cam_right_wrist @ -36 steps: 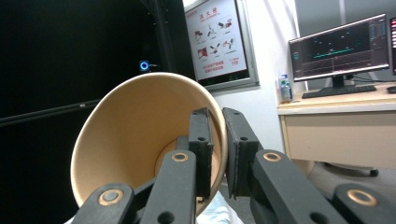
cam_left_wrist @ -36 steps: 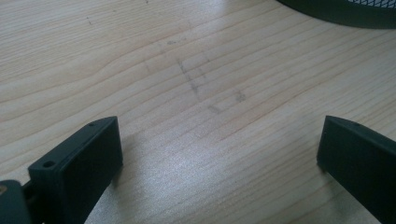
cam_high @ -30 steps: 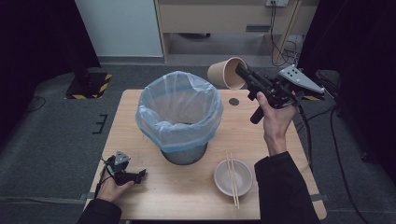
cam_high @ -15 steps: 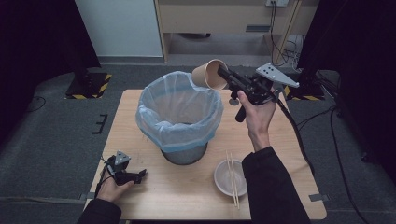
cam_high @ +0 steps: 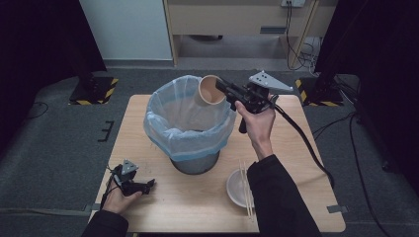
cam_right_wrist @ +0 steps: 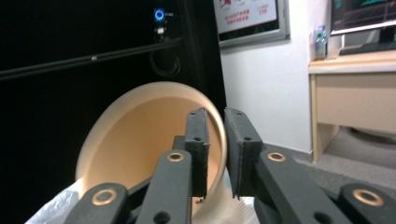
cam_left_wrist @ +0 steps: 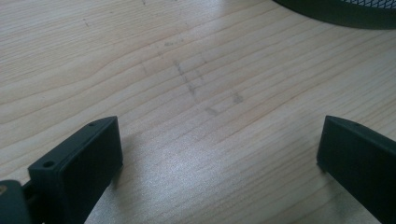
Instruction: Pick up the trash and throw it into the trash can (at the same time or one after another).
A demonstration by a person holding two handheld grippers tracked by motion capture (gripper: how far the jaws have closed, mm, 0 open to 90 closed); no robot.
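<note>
A tan paper cup [cam_high: 211, 91] hangs tilted over the far right rim of the bin [cam_high: 163, 131], which is lined with a pale blue bag. My right gripper [cam_high: 221, 85] is at the cup's rim. In the right gripper view the cup [cam_right_wrist: 140, 140] has its wall between the jaws of my right gripper [cam_right_wrist: 216, 116]. They have just been opening, and a narrow gap shows beside the wall. My left gripper [cam_high: 148, 183] rests on the table's near left corner, and in its own view my left gripper [cam_left_wrist: 219, 144] has its jaws wide apart over bare wood.
A white bowl [cam_high: 236, 190] with chopsticks [cam_high: 245, 190] laid across it sits on the wooden table [cam_high: 306, 163] near the front edge, beside my right forearm. The right gripper's cable trails off the table's right side. Dark floor surrounds the table.
My right hand has carried the cup leftward and a little down, from beyond the bin's right side to above its rim. The left gripper has stayed put.
</note>
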